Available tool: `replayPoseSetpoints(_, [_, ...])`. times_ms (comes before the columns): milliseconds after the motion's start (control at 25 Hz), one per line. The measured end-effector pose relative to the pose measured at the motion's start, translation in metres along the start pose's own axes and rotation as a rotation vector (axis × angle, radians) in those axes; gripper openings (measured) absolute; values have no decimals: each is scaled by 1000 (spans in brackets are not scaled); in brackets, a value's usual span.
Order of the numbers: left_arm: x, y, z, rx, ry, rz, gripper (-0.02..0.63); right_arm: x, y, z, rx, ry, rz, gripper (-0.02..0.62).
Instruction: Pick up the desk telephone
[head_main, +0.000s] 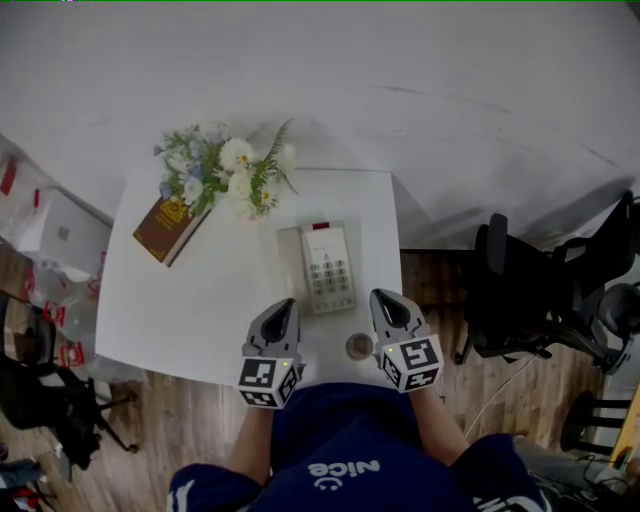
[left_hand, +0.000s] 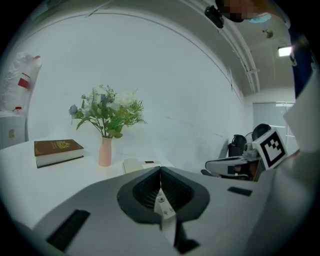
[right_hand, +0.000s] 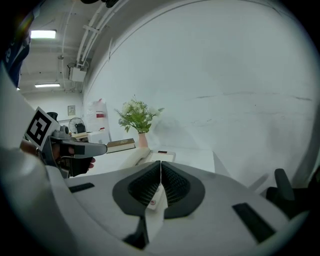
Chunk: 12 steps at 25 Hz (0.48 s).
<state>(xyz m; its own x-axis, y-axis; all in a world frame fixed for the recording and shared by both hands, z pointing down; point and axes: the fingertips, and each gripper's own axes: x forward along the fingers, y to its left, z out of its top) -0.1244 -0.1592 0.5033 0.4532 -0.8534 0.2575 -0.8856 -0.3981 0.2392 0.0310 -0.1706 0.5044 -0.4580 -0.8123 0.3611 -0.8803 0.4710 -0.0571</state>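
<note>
**Desk telephone**: lies flat on the white table, right of centre and toward the near edge. The handset sits in its cradle along the unit's left side. The keypad faces up, with a small red strip at the far end. Nothing touches the phone, and it is not yet lifted.

**Left gripper**: just short of the phone's near left corner, tip aimed toward the near end of the handset. The left gripper view shows both pads pressed together with nothing between them.

**Right gripper**: just beside the phone's near right corner, apart from it. Its pads are likewise together and empty.

**Stance:** the two tools flank the unit from the person's side, tilted slightly downward. I judge this an approach stance, one tool per flank, so the body could be taken from both sides or the handset from the left.

**Next move:** both tongs must part before any grasp. Closed like this, they can only push.

**Surroundings:**
- A small round disc lies on the table just beside the right gripper, on its inner side. It could get nudged.
- A vase of flowers stands at the far edge, with a dark red book to its left. Both are well apart from the phone and obstruct nothing.
- An office chair stands off the table's right side.
</note>
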Motion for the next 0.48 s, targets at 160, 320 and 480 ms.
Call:
replayPoseSetpoints(160, [2, 14, 1, -26, 10, 2, 17, 15, 9, -1, -13, 48, 21, 23])
replayPoseSetpoints(320, [5, 26, 6, -65, 16, 1, 17, 26, 13, 1, -16, 73, 40, 23])
replayPoseSetpoints(480, [15, 31, 1, -125, 59, -19, 17, 35, 5, 4, -10, 87, 47, 25])
